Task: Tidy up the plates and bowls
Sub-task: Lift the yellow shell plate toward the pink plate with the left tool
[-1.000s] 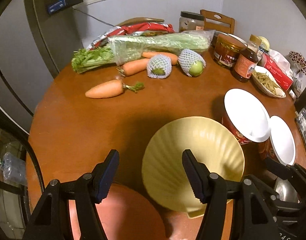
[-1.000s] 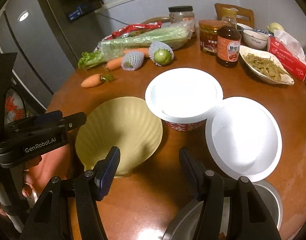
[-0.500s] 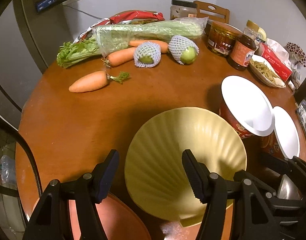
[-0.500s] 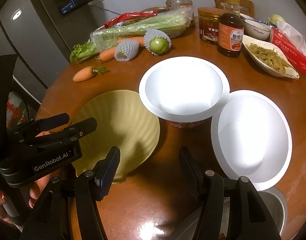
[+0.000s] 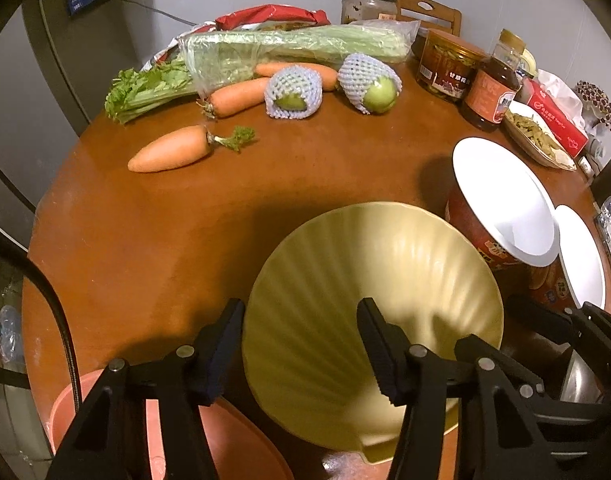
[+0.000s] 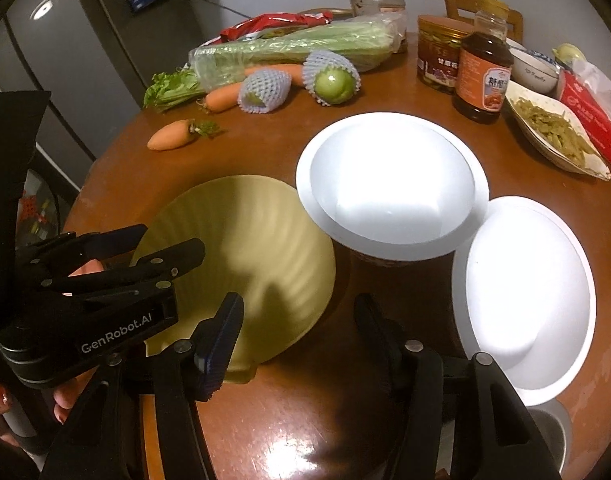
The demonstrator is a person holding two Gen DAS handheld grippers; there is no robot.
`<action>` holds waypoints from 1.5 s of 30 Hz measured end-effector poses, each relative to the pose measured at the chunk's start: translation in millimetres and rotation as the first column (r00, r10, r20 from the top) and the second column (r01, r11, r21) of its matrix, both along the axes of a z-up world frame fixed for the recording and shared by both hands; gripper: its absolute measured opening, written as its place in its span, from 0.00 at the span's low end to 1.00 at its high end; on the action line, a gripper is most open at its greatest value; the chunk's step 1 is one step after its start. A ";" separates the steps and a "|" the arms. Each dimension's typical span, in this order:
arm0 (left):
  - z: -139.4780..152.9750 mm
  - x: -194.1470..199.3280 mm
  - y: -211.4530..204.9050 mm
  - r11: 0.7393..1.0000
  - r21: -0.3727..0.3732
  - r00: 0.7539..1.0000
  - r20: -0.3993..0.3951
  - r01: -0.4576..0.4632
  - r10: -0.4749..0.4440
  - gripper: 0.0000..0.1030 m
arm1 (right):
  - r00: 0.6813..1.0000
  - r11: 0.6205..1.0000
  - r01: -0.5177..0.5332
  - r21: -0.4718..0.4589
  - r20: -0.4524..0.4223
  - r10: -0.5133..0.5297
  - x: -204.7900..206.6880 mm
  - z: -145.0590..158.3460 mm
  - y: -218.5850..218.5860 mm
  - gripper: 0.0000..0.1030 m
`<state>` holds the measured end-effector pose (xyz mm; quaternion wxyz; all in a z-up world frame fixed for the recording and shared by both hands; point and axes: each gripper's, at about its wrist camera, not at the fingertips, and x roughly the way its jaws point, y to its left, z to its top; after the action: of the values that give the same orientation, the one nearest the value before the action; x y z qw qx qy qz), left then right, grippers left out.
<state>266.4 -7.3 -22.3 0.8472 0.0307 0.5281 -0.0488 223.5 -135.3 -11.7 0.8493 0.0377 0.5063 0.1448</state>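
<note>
A yellow shell-shaped plate lies on the round wooden table; it also shows in the right wrist view. My left gripper is open, its fingers over the plate's near left part, not closed on it. My right gripper is open above bare table just right of the plate. Two red paper bowls with white insides stand to the right: one beside the plate, the other nearer the edge. A steel bowl peeks out at the bottom right.
An orange plate sits at the table's near edge under my left gripper. Carrots, celery, netted fruit, jars, a sauce bottle and a dish of greens crowd the far side.
Both grippers have moved forward over the table. The yellow plate now sits further in between my left fingers. Both stay open.
</note>
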 end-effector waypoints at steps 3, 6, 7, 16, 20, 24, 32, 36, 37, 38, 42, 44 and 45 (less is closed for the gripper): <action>-0.6 -0.3 -1.2 1.000 0.017 1.000 0.004 0.002 -0.002 0.53 | 1.000 1.000 -0.018 -0.007 0.012 0.018 -0.9 0.0 3.9 0.50; -0.5 -0.2 -0.9 1.000 0.023 1.000 0.006 -0.002 0.002 0.50 | 0.999 0.999 -0.031 -0.016 0.020 0.032 -1.1 0.3 7.9 0.47; -0.7 0.0 -0.3 1.000 0.025 1.000 0.006 -0.005 0.005 0.49 | 0.999 0.999 -0.033 -0.018 0.029 0.034 -1.4 1.0 8.3 0.47; 15.3 -4.5 12.0 0.999 -0.022 0.998 0.058 -0.034 0.036 0.45 | 0.996 0.999 -0.028 0.028 0.084 0.025 -5.2 19.4 6.2 0.47; 26.8 -9.9 16.6 0.998 -0.037 0.995 0.089 -0.045 0.049 0.45 | 0.993 0.998 -0.032 0.051 0.112 0.026 -9.0 30.7 6.9 0.47; 38.2 -17.2 21.1 0.997 -0.051 0.991 0.115 -0.055 0.061 0.45 | 0.991 0.997 -0.038 0.067 0.127 0.029 -14.0 38.9 8.9 0.46; 64.3 -39.6 29.2 0.996 -0.055 0.981 0.180 -0.068 0.077 0.45 | 0.985 0.995 -0.057 0.083 0.168 0.042 -25.2 53.4 13.7 0.46; 75.7 -49.8 36.4 0.995 -0.064 0.974 0.206 -0.081 0.093 0.45 | 0.978 0.993 -0.075 0.096 0.202 0.054 -33.4 65.9 18.0 0.46; 78.2 -52.6 38.2 0.994 -0.065 0.972 0.212 -0.084 0.096 0.45 | 0.976 0.992 -0.078 0.097 0.209 0.057 -34.9 67.9 18.6 0.46; 80.8 -55.4 40.1 0.994 -0.067 0.971 0.217 -0.087 0.100 0.45 | 0.974 0.992 -0.085 0.096 0.218 0.062 -37.7 71.5 20.4 0.46; 91.5 -67.9 48.2 0.992 -0.074 0.963 0.242 -0.099 0.115 0.45 | 0.967 0.990 -0.103 0.098 0.242 0.077 -46.4 81.2 25.9 0.46; 95.7 -73.9 51.4 0.992 -0.076 0.960 0.252 -0.104 0.120 0.45 | 0.963 0.989 -0.113 0.099 0.255 0.085 -50.7 85.1 28.9 0.46; 98.0 -77.2 53.7 0.991 -0.077 0.958 0.257 -0.109 0.126 0.45 | 0.962 0.988 -0.118 0.098 0.260 0.089 -53.3 87.4 31.2 0.46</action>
<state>189.2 46.5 75.6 0.9114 -0.0210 0.4109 -0.0103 170.2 -104.1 75.7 0.8949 0.0402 0.3854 0.2212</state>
